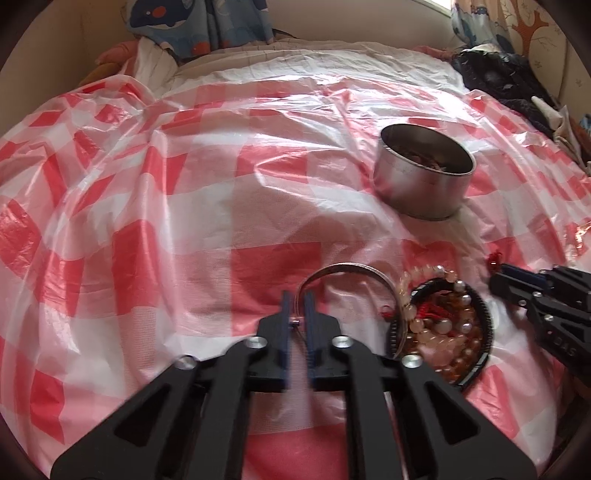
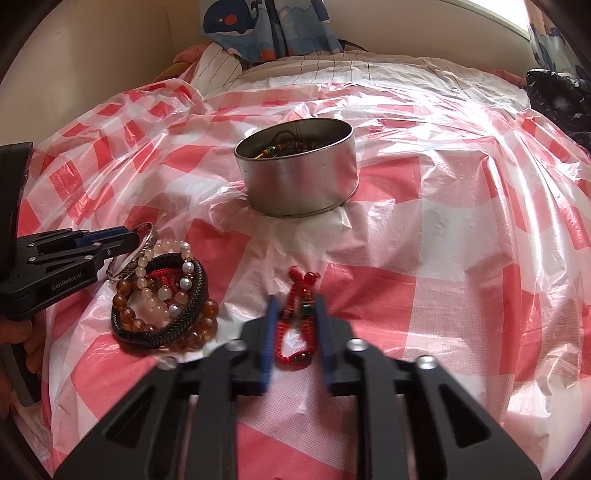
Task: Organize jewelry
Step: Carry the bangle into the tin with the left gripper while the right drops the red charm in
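My left gripper (image 1: 298,295) is shut on the rim of a thin silver bangle (image 1: 347,266) that lies on the checked plastic sheet. In the right wrist view the left gripper (image 2: 131,236) comes in from the left edge, pinching the same bangle (image 2: 146,240). My right gripper (image 2: 296,308) is shut on a red braided cord bracelet (image 2: 295,325) with dark beads. Between the grippers lies a pile of bracelets (image 2: 162,295): amber beads, pale beads and a black braided band. Behind stands a round metal tin (image 2: 295,177) holding some beaded jewelry.
The red-and-white checked plastic sheet (image 1: 184,206) covers a bed and is wrinkled. Dark clothing (image 1: 509,81) lies at the far right edge. A blue whale-print curtain (image 2: 266,26) hangs at the back. A hand (image 2: 14,332) holds the left tool.
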`<state>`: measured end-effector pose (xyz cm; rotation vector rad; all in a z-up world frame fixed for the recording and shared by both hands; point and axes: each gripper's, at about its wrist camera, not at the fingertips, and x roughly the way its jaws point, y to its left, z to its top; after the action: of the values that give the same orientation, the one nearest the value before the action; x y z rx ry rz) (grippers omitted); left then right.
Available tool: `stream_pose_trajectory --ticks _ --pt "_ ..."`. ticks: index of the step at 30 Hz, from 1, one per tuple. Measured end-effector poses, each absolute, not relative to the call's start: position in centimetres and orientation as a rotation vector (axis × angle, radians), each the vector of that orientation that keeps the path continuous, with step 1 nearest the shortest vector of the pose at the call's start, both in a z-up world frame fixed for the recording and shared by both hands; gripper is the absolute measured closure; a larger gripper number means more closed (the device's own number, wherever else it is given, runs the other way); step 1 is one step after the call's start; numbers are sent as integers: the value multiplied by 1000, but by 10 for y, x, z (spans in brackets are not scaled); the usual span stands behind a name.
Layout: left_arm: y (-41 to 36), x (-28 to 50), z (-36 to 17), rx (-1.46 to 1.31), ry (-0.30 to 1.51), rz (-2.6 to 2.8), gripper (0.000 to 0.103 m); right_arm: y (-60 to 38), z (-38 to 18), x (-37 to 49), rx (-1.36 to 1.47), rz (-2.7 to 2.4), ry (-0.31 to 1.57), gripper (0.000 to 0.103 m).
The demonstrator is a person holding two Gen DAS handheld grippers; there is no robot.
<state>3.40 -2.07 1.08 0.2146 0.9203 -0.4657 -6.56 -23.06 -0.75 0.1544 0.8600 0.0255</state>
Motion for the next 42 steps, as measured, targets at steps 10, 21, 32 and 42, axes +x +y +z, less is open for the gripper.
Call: stream_pose_trajectory --ticks 10,21,32,42 --pt "-4 40 26 62 900 -500 98 -240 1 -70 253 51 802 94" --pt "-6 36 33 77 902 -526 103 -239 10 -73 279 78 752 94" --pt "-20 36 9 214 951 -485 98 -240 9 -71 290 90 757 94" --pt "-13 31 50 20 885 -602 101 -246 20 -74 309 87 702 94"
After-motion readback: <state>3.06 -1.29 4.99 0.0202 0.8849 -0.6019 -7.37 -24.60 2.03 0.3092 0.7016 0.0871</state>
